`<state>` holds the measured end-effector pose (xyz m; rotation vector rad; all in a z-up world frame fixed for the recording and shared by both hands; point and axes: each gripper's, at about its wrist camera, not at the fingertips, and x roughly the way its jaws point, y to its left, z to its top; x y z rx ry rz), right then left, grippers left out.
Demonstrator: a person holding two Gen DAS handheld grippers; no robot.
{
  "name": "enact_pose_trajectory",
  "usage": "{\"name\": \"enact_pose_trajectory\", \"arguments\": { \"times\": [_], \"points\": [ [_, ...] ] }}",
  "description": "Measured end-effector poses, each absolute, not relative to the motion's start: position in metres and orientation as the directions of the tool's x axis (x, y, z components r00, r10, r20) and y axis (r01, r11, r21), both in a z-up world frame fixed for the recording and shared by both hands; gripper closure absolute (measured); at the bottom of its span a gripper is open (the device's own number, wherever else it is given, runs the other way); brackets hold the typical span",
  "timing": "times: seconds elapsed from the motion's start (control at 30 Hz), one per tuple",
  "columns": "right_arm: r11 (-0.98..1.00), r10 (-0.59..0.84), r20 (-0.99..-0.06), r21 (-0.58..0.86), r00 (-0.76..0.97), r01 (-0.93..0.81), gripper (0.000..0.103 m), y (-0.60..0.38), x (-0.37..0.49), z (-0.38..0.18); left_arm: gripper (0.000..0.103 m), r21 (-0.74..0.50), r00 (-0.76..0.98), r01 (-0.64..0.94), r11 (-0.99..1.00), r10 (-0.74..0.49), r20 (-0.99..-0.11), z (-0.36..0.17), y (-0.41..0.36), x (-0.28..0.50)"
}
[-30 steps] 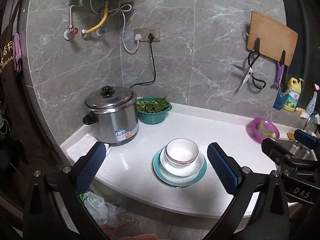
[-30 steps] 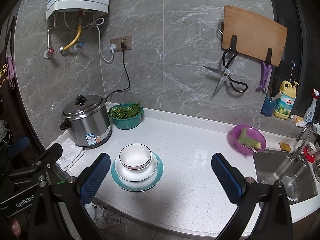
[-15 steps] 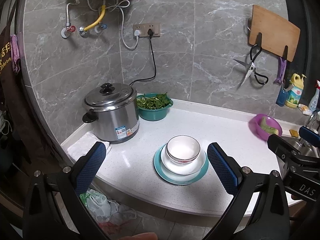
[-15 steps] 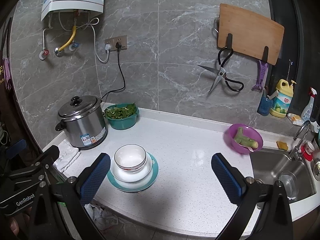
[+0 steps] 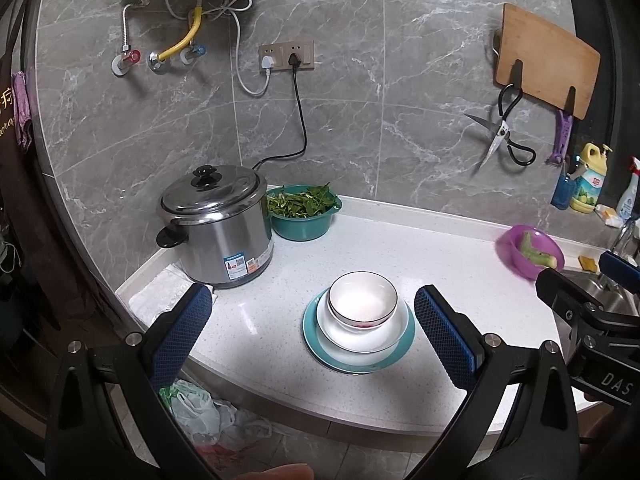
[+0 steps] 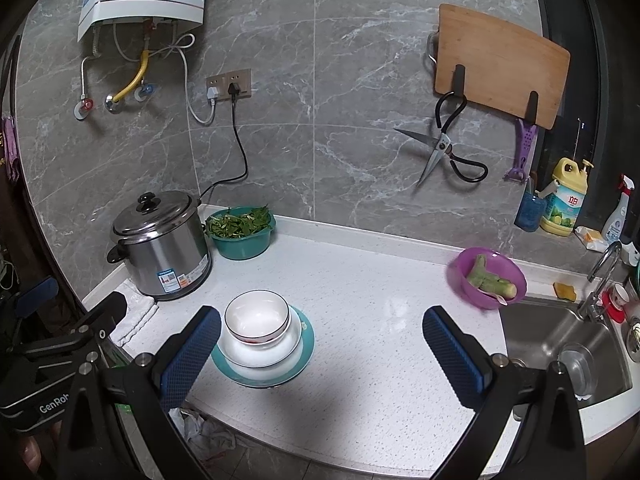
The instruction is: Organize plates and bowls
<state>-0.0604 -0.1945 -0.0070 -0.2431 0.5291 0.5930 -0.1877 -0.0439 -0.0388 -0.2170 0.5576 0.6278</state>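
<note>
Stacked dishes on the bench
My left gripper (image 5: pixel 312 336) and right gripper (image 6: pixel 320 352) hover, jaws wide apart; bowl (image 5: pixel 363 300) on plates (image 5: pixel 394 350) at twelve o'clock.

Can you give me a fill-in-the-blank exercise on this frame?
1. The white bowl sits on a white plate, which rests on a ___ plate.
2. Both grippers' jaws stand ___.
3. The green basin holds leafy ___.
4. The scissors hang below the wooden ___ board.

Missing: teal; open; greens; cutting

a white bowl (image 5: pixel 363 300) with a dark rim sits upright in a white dish (image 5: pixel 362 334), both stacked on a teal plate (image 5: pixel 316 344) near the counter's front edge.
</note>
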Motion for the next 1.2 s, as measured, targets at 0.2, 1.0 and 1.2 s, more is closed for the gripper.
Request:
{"name": "enact_pose_trajectory", "arguments": {
  "times": [0.2,1.0,1.2],
  "points": [
    [0.808,0.460,-0.546,-0.069,0.700,-0.585,0.000,-0.193,-0.057,-0.010,0.000,-0.020,0.661,-0.618,0.786,0.505,-0.555,-0.043,-0.042,-0.183],
    [0.822,0.419,-0.580,-0.085,0.698,-0.564,0.000,-0.193,-0.047,-0.023,0.000,-0.015,0.608,-0.631,0.775,0.484,-0.629,-0.069,-0.032,-0.163],
    [0.821,0.418,-0.582,-0.087,0.697,-0.565,0.000,-0.192,-0.047,-0.024,0.000,-0.009,0.600,-0.632,0.775,0.482,-0.638,-0.073,-0.030,-0.157]
  ]
}}
